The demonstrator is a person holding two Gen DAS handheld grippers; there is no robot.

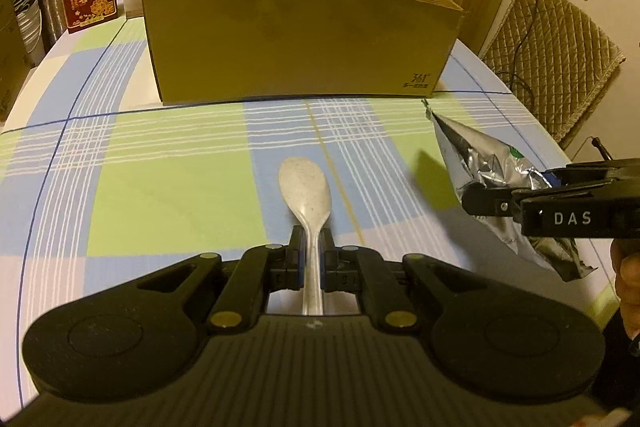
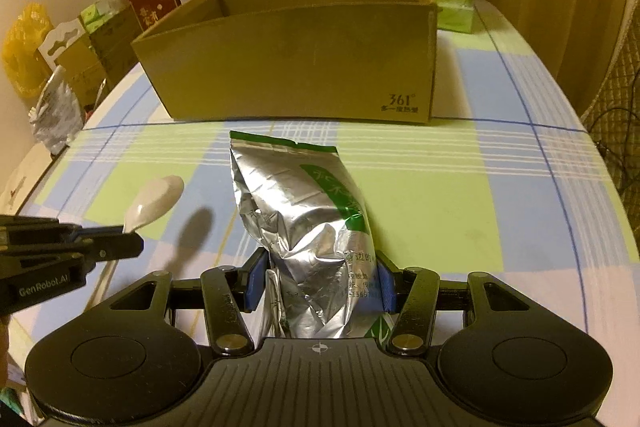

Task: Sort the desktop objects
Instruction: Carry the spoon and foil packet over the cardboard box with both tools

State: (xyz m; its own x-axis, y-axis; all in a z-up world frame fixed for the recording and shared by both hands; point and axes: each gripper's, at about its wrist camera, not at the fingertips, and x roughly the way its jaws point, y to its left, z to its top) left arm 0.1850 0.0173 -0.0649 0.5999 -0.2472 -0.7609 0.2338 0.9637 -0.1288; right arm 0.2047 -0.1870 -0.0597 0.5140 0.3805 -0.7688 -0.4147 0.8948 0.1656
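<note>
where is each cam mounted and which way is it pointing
Left wrist: sits on the left gripper, faces forward over the table toward the box; shows its own fingers shut on the spoon, the right gripper at the right edge, part of a hand.
Right wrist: sits on the right gripper, faces the same box; shows its fingers shut on the foil bag, the left gripper at the left.
Shared: box, spoon, bag, checked cloth, both grippers.

left gripper [image 1: 311, 247] clamping spoon [image 1: 306, 197], cardboard box [image 1: 300, 43]
</note>
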